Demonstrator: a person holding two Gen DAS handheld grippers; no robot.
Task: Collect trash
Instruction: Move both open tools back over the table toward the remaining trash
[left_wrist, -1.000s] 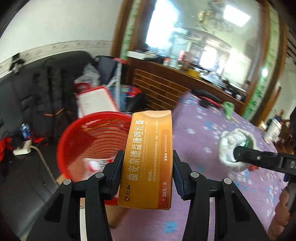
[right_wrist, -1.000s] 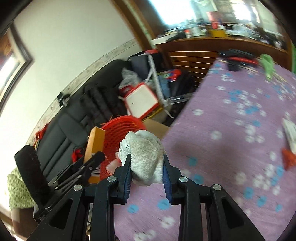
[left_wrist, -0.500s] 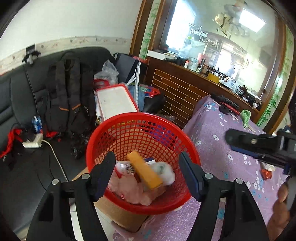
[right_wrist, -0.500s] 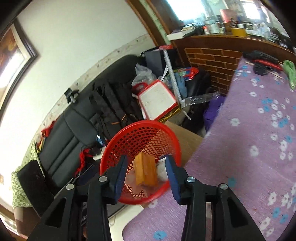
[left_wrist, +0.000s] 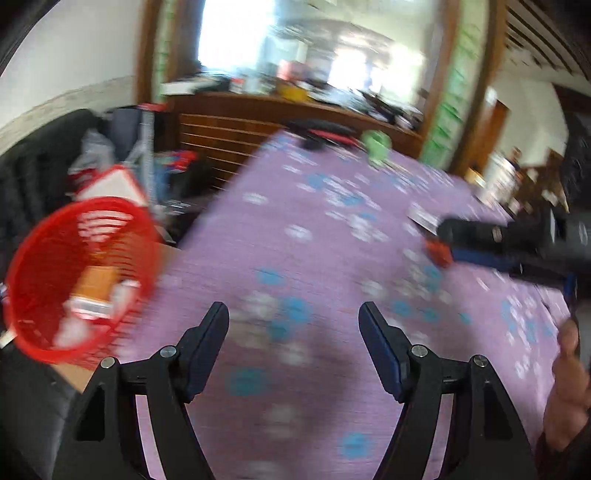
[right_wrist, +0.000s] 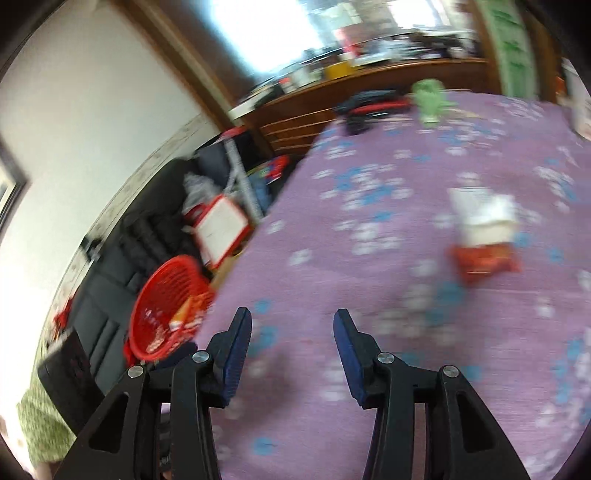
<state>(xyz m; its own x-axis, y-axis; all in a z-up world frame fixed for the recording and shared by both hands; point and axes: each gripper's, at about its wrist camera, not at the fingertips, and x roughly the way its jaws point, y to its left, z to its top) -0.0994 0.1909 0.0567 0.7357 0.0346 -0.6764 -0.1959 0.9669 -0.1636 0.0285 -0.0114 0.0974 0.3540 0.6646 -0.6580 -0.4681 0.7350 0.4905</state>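
Observation:
Both views are motion-blurred. A red mesh basket (left_wrist: 70, 273) sits off the table's left edge and holds the orange box (left_wrist: 94, 286) and white trash; it also shows in the right wrist view (right_wrist: 166, 314). My left gripper (left_wrist: 293, 321) is open and empty over the purple flowered tablecloth (left_wrist: 314, 229). My right gripper (right_wrist: 291, 326) is open and empty over the cloth; it shows from the side in the left wrist view (left_wrist: 480, 240). A red wrapper (right_wrist: 484, 260) and a white packet (right_wrist: 484, 214) lie on the cloth ahead of the right gripper.
A green item (right_wrist: 428, 98) and black-and-red tools (right_wrist: 373, 105) lie at the table's far end. A black sofa (right_wrist: 122, 258) with bags and a white board (right_wrist: 221, 225) stands left of the table. A wooden counter (left_wrist: 258, 110) is behind.
Both grippers let go of the orange box and the white wad into the basket, then swung right, back over the table. The basket now lies at the far left.

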